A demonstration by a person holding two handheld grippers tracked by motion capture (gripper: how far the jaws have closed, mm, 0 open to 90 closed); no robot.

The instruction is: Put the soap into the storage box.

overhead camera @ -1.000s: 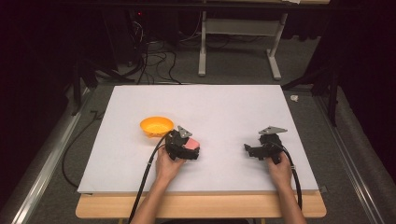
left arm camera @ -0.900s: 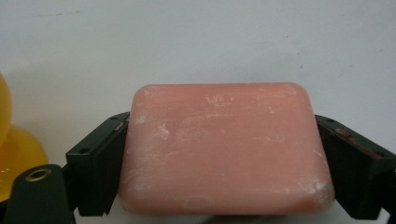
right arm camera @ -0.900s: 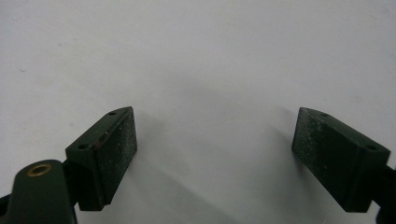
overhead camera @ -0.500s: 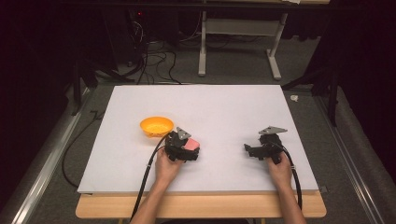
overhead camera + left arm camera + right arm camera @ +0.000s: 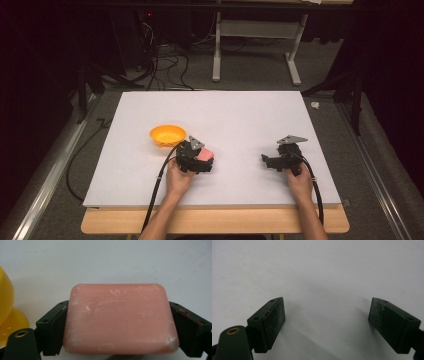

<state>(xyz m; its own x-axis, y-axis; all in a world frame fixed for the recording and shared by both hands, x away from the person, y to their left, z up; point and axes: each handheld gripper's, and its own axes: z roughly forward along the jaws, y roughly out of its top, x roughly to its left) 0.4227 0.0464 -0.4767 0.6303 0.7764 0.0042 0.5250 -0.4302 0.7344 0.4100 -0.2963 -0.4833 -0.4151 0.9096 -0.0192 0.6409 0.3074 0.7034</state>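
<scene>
Left gripper has the pink soap clamped between its jaws, one jaw on each short end, seen close in the left gripper view; in the high view the soap sits at the gripper's front, low over the white board, just right of and nearer the person than the orange bowl. Can't tell if the soap is lifted clear or resting on the board. The bowl edge shows at the left of the left gripper view, near the soap, not touching. Right gripper rests on the board well apart to the right, jaws spread wide, nothing between them; right gripper view shows bare board between its pads. Step in hand, as I judge it: soap grasped, about to be carried. Likely target is the bowl, since it's the only other thing there. Next move would call for lifting the soap, swinging it left and away over the bowl rim, then opening the jaws so it drops inside. Risk: the soap is smooth and may slip if the grip loosens early; a low carry could also knock the light bowl.
</scene>
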